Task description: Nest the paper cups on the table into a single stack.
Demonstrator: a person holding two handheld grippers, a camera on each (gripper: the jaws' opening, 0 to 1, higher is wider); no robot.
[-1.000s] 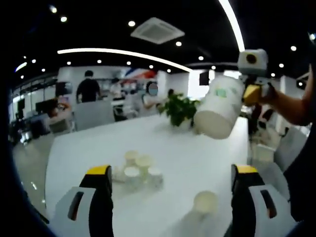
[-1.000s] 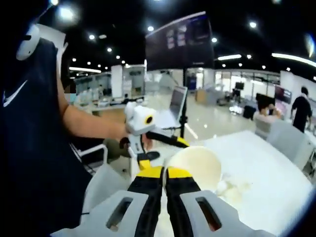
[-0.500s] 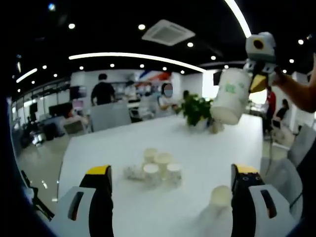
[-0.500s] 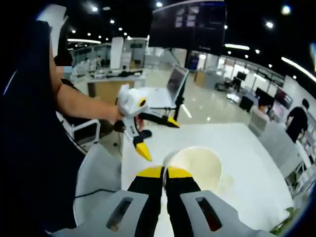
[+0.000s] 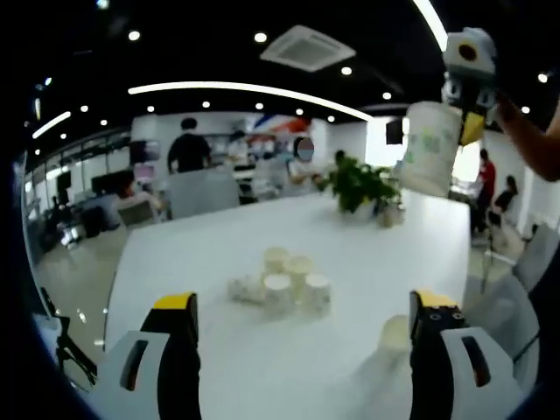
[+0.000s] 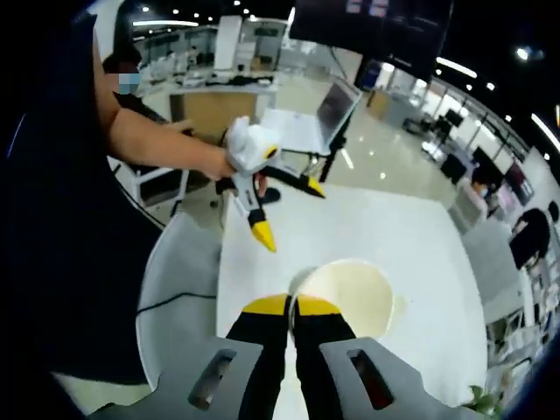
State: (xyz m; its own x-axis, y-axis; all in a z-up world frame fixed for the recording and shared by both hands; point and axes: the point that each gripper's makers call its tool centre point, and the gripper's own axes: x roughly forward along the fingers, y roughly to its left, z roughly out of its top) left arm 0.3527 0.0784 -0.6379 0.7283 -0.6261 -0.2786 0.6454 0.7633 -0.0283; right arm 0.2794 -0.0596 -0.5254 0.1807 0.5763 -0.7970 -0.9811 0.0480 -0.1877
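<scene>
Right claw — pinched cup aloft

We see dim, soft pictures. Ceiling spots and a curved light strip glow against a dark ceiling, and the white table glares pale. Cups are blurred and washed out. Edges bend and darken in both views; shadows are faint.

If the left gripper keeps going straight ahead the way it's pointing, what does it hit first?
Probably the cluster of paper cups on the white table, ahead between the left gripper's open jaws; depth is uncertain.
</scene>
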